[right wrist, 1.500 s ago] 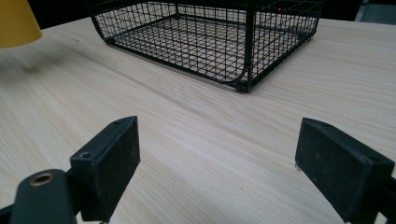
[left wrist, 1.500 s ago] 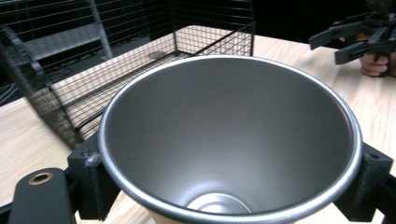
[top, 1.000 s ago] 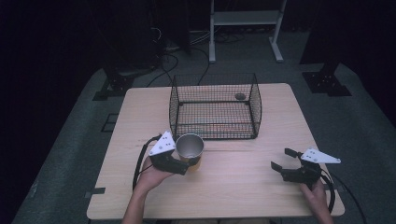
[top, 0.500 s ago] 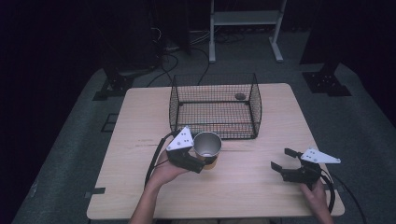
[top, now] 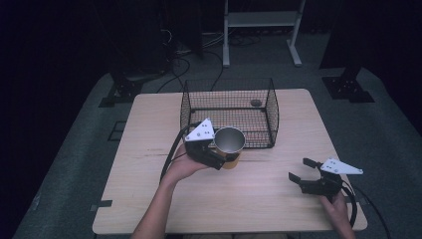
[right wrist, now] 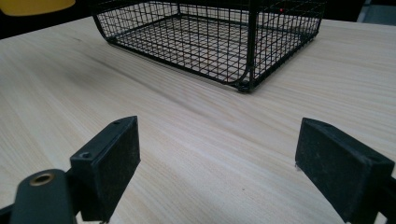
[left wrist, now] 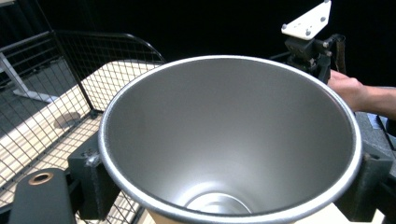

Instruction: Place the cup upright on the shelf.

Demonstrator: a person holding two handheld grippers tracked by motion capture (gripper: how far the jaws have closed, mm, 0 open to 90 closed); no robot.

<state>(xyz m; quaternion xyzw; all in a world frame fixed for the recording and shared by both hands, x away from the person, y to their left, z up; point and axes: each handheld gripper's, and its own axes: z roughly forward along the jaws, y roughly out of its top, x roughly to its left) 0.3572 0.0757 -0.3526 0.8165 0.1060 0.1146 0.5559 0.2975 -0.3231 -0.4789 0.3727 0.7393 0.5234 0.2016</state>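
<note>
We see the left claw [top: 224, 158] clamped on a metal cup [top: 229, 141], its jaws pressing on the cup's outer wall from either side while the open mouth faces up. In the left gripper view the cup [left wrist: 229, 140] shows its bare brushed inside, one black jaw at each lower corner. The cup's lower outside looks yellow. The left hand [top: 181, 167] holds it above the surface [top: 149, 149], at the near left corner of the wire basket [top: 229, 112] — whether the cup touches the basket we cannot tell.

The right claw [top: 298, 169] stands apart, jaws wide open with nothing between them, near the right front edge of the surface, held by the right hand [top: 334, 204]. In the right gripper view its two black pads [right wrist: 112, 158] frame bare pale wood, with the basket [right wrist: 210, 42] farther off and a yellow shape at the top left corner.

The basket is black mesh, open at the top, set on the far half of the surface — a small dark round thing [top: 256, 103] lies on its floor toward the far right. Beyond the surface lie grey floor, cables and a white metal stand [top: 261, 20].
</note>
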